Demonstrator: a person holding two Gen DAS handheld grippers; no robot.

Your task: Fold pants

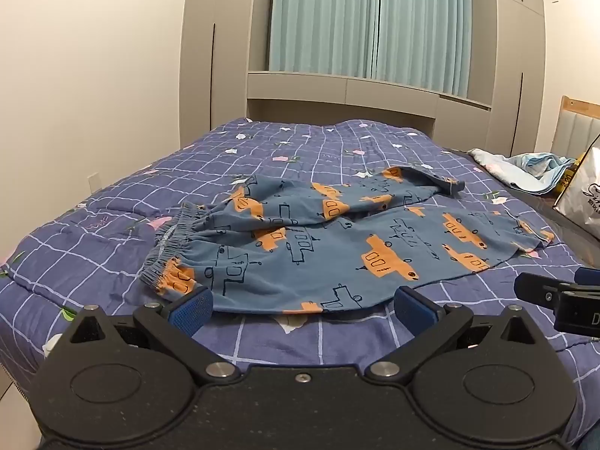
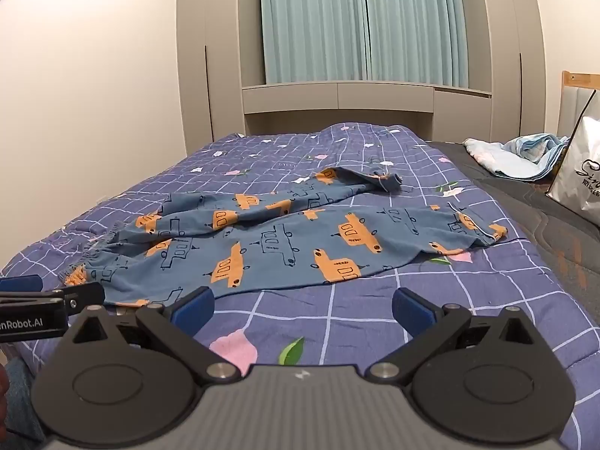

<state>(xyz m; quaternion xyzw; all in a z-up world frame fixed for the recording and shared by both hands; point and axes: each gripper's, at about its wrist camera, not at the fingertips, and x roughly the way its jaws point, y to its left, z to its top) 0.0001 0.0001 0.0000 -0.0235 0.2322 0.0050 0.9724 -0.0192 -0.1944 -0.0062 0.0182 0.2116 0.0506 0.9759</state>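
Note:
Blue pants (image 1: 318, 243) with orange car prints lie spread on the bed, elastic waistband (image 1: 168, 247) at the left, both legs running to the right, the far leg rumpled. They also show in the right wrist view (image 2: 285, 243). My left gripper (image 1: 302, 309) is open and empty, just in front of the pants' near edge by the waist. My right gripper (image 2: 302, 309) is open and empty, over bare quilt in front of the near leg. The right gripper's side shows in the left view (image 1: 555, 292), the left gripper's in the right view (image 2: 56, 300).
The bed has a purple checked quilt (image 1: 112, 195). At the right lie a light blue crumpled cloth (image 2: 525, 157) and a white bag (image 2: 585, 172) on a grey mattress part. A wall is at the left; wardrobes and teal curtains (image 1: 367, 18) stand behind.

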